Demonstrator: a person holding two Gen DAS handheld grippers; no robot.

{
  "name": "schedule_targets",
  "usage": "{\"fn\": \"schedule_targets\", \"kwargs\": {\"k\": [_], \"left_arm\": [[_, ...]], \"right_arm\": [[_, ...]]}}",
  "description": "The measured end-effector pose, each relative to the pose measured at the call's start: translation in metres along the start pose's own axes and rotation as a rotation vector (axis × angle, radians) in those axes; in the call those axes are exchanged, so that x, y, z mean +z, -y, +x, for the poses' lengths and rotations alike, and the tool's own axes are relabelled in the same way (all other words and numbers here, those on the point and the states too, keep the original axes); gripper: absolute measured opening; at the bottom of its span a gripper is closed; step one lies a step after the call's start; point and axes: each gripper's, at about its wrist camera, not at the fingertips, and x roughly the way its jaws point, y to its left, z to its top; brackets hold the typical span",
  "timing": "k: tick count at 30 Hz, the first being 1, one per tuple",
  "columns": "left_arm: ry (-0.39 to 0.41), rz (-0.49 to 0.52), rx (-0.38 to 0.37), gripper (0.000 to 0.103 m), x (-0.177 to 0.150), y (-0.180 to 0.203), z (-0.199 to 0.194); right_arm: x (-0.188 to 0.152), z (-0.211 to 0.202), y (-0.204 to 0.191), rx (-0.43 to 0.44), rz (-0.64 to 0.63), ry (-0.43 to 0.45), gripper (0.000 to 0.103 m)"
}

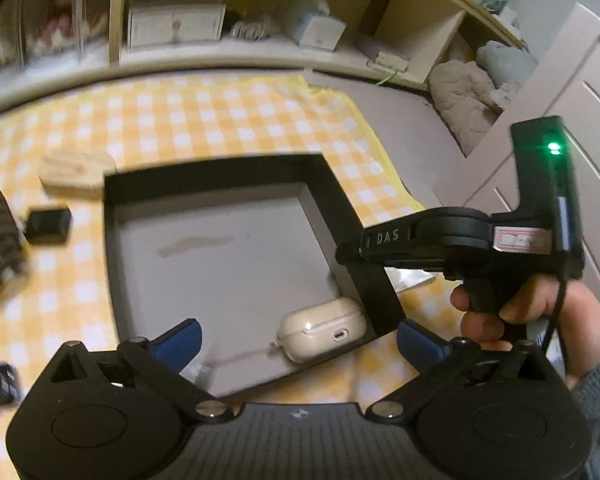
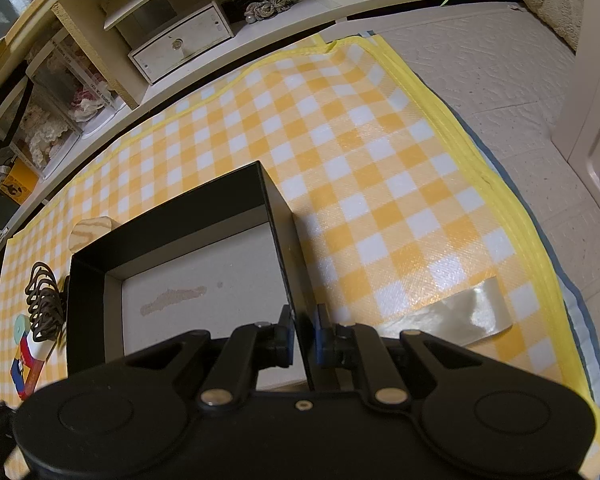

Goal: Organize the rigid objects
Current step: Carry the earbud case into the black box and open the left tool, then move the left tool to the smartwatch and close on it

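A black box (image 1: 204, 170) with a grey floor sits on the yellow checked mat. A cream earbud case (image 1: 324, 328) lies inside it, in the near right corner. My left gripper (image 1: 300, 334) hangs over that corner, open wide, its blue pads (image 1: 180, 342) well clear of the case on both sides. My right gripper (image 2: 303, 336) is shut on the right wall of the box (image 2: 172, 204), one pad inside and one outside. In the left wrist view the right gripper (image 1: 346, 254) reaches in from the right, held by a hand (image 1: 540, 312).
Left of the box lie a wooden block (image 1: 76, 174), a small black cube (image 1: 48, 226) and a brown hair claw (image 2: 44, 304). A colourful card (image 2: 28, 364) lies nearer. A shiny strip of tape (image 2: 460, 316) sticks to the mat at right. Low shelves (image 2: 180, 44) run behind.
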Motion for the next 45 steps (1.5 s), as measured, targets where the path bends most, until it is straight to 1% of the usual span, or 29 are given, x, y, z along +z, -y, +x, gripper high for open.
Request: {"fn": "schedule_targets", "kwargs": {"k": [5, 8, 10, 14, 20, 22, 25, 26, 28, 30, 35, 40, 41, 42, 45], "left_arm": [[0.069, 0.113, 0.054, 0.103, -0.001, 0.006, -0.021], [0.077, 0.154, 0.116, 0.103, 0.0, 0.008, -0.03], [0.08, 0.175, 0.13, 0.103, 0.001, 0.007, -0.035], [0.137, 0.167, 0.116, 0.103, -0.001, -0.004, -0.051], [0.183, 0.208, 0.149, 0.103, -0.001, -0.025, -0.071], [0.191, 0.221, 0.177, 0.103, -0.001, -0.038, -0.075], [0.19, 0.223, 0.252, 0.103, -0.001, -0.06, -0.08], [0.181, 0.211, 0.275, 0.103, -0.001, -0.069, -0.081], [0.142, 0.17, 0.286, 0.103, -0.002, -0.09, -0.083], [0.094, 0.092, 0.295, 0.103, -0.003, -0.111, -0.08], [-0.044, -0.122, 0.256, 0.103, -0.011, -0.164, -0.067], [-0.124, -0.228, 0.257, 0.102, -0.026, -0.191, -0.048], [-0.136, -0.257, 0.259, 0.099, -0.028, -0.195, -0.044], [-0.147, -0.291, 0.255, 0.094, -0.03, -0.2, -0.04], [-0.176, -0.373, 0.244, 0.084, -0.035, -0.213, -0.03]], "right_arm": [[-0.001, 0.0, -0.001, 0.0, 0.0, 0.0, 0.01], [-0.001, 0.0, -0.002, -0.003, -0.001, 0.0, 0.01], [-0.001, 0.0, -0.002, -0.004, -0.003, -0.001, 0.01], [-0.001, 0.0, -0.002, -0.007, -0.004, -0.002, 0.01], [-0.001, 0.0, -0.002, -0.007, -0.004, -0.003, 0.01], [-0.001, 0.0, -0.002, -0.009, -0.005, -0.004, 0.01], [-0.001, 0.0, -0.001, -0.01, -0.006, -0.004, 0.01], [-0.001, 0.001, -0.001, -0.011, -0.006, -0.005, 0.01], [-0.001, 0.001, -0.001, -0.012, -0.007, -0.005, 0.01], [-0.001, 0.001, -0.001, -0.014, -0.009, -0.005, 0.01], [-0.001, 0.001, -0.001, -0.014, -0.009, -0.005, 0.01], [-0.001, 0.001, -0.001, -0.015, -0.01, -0.006, 0.01], [-0.001, 0.001, 0.0, -0.016, -0.01, -0.006, 0.01], [-0.001, 0.001, 0.0, -0.015, -0.01, -0.006, 0.01], [-0.002, 0.001, 0.0, -0.016, -0.01, -0.006, 0.01]]}}
